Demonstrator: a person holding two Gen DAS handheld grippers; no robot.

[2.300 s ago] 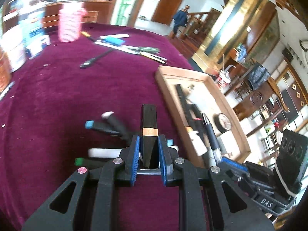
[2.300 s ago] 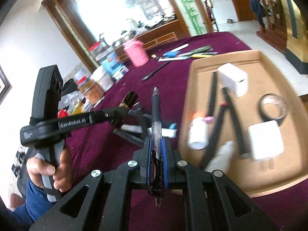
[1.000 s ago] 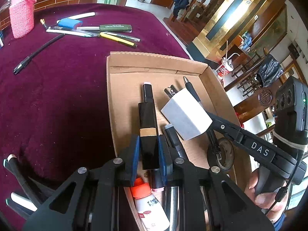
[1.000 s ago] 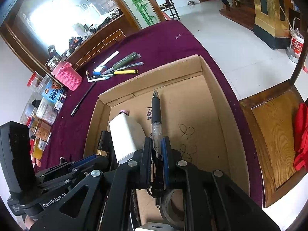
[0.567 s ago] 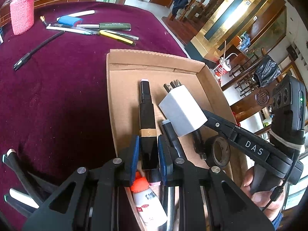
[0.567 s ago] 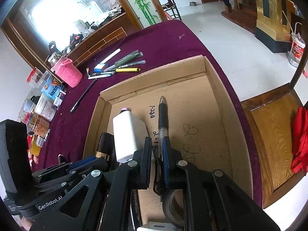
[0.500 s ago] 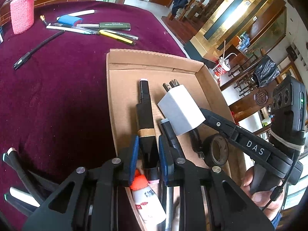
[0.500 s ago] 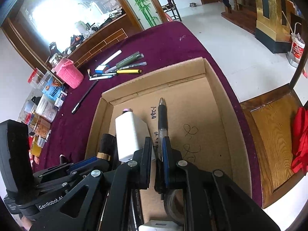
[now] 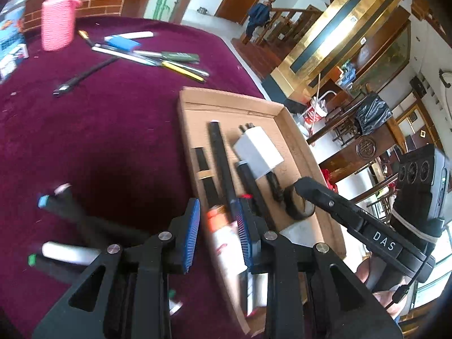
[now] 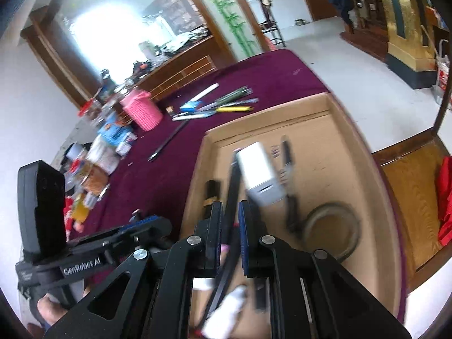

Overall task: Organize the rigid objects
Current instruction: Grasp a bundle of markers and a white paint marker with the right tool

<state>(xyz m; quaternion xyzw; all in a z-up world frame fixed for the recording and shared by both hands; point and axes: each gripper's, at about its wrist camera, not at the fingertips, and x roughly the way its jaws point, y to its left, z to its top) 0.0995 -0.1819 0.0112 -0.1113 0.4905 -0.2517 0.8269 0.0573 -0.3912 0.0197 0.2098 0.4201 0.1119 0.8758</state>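
Note:
A shallow cardboard tray [image 9: 299, 144] [image 10: 364, 152] lies on the maroon cloth. In it lie a black bar with a gold band [image 9: 204, 169] [image 10: 211, 190], a long black stick [image 9: 221, 158], a white charger block [image 9: 258, 151] [image 10: 258, 169], a black pen [image 10: 289, 175], a tape ring [image 9: 298, 204] [image 10: 333, 230] and a white bottle with an orange cap [image 9: 223, 231]. My left gripper [image 9: 217, 226] is open and empty over the tray's near left edge. My right gripper [image 10: 229, 226] is open and empty above the tray.
Several black markers [image 9: 73, 220] lie on the cloth left of the tray. More pens [image 9: 158, 56] [image 10: 217, 106], a pink knit cup [image 9: 58, 22] [image 10: 142, 108] and jars [image 10: 99, 152] stand farther back. A wooden chair [image 10: 415, 197] is beside the table.
My left gripper has opened and left the gold-banded bar in the tray. My right gripper has opened and left the pen in the tray. Both have pulled back.

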